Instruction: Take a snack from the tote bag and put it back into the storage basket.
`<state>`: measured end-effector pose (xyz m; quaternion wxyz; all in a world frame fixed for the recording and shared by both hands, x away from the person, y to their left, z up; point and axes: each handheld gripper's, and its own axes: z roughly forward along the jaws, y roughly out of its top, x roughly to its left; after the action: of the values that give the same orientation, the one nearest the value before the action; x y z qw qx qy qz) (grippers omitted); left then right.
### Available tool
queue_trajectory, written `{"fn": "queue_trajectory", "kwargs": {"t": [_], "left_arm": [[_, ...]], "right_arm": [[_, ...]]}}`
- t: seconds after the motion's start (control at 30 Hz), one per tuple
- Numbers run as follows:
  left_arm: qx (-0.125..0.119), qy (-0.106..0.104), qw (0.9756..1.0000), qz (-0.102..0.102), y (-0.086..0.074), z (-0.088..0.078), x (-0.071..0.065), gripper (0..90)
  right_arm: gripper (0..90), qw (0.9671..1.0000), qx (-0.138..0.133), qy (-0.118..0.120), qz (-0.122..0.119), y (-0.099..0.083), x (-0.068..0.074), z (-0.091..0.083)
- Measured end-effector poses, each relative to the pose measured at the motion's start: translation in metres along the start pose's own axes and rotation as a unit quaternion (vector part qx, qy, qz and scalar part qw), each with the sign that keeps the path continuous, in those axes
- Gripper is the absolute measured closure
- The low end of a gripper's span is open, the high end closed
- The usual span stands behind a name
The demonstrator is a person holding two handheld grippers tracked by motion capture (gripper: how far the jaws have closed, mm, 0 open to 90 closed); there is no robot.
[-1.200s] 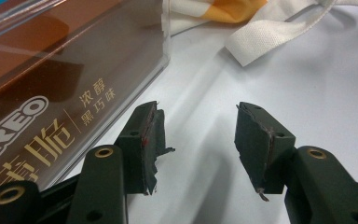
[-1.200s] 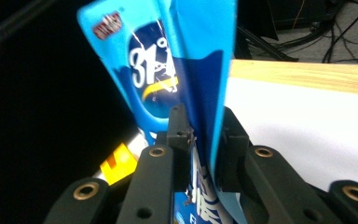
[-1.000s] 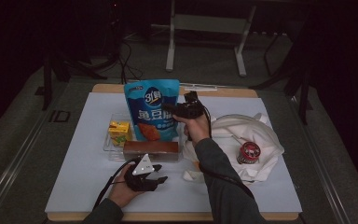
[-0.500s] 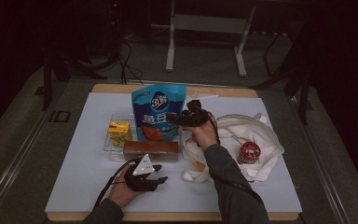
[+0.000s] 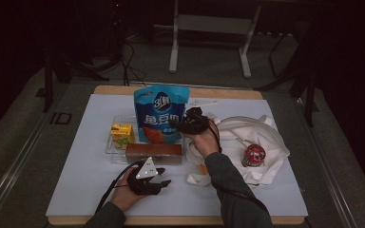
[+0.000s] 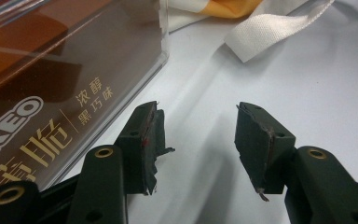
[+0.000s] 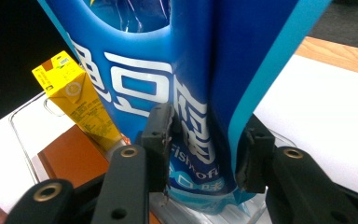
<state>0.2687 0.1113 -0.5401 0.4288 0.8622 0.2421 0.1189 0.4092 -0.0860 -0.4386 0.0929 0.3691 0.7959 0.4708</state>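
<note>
Two jaws of the right hand-held gripper (image 7: 205, 154), just closing, pinch the blue snack pouch (image 5: 160, 114) upright beside the yellow carton (image 5: 122, 135); left hand-held gripper (image 6: 200, 140) gapes empty.

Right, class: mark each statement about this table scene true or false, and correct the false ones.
1. The right gripper has the blue snack bag between its jaws. True.
2. The left gripper holds the brown box. False: its jaws are open with only bare table between them.
3. The yellow carton stands in the clear tray. True.
4. The red-lidded can sits in the tray. False: it rests on the white cloth bag.
</note>
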Motion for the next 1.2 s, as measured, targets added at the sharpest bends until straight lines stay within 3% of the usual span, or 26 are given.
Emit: {"fn": "queue_trajectory", "kwargs": {"t": [0.17, 0.27, 0.53, 0.87, 1.0, 1.2], "left_arm": [[0.002, 0.001, 1.0000, 0.002, 0.000, 0.000, 0.000, 49.6], [0.001, 0.001, 1.0000, 0.001, 0.000, 0.000, 0.000, 49.6], [0.001, 0.000, 1.0000, 0.001, 0.000, 0.000, 0.000, 49.5], [0.003, 0.001, 1.0000, 0.003, 0.000, 0.000, 0.000, 49.4], [0.003, 0.001, 1.0000, 0.002, 0.000, 0.000, 0.000, 49.3], [0.003, 0.001, 1.0000, 0.003, 0.000, 0.000, 0.000, 49.3]], "right_arm": [[64.4, 0.9996, -0.010, -0.025, -0.008, -0.003, 0.011, 0.004], [63.9, 0.9998, -0.016, -0.010, 0.001, -0.004, 0.013, 0.007], [60.8, 0.9996, -0.016, 0.017, -0.014, -0.004, 0.004, -0.001], [62.8, 0.9982, -0.013, 0.029, -0.051, -0.009, -0.006, -0.022], [69.4, 0.9976, 0.008, 0.010, -0.068, -0.013, -0.010, -0.022], [86.3, 0.9937, 0.051, -0.023, -0.097, -0.010, -0.004, -0.010]]}}
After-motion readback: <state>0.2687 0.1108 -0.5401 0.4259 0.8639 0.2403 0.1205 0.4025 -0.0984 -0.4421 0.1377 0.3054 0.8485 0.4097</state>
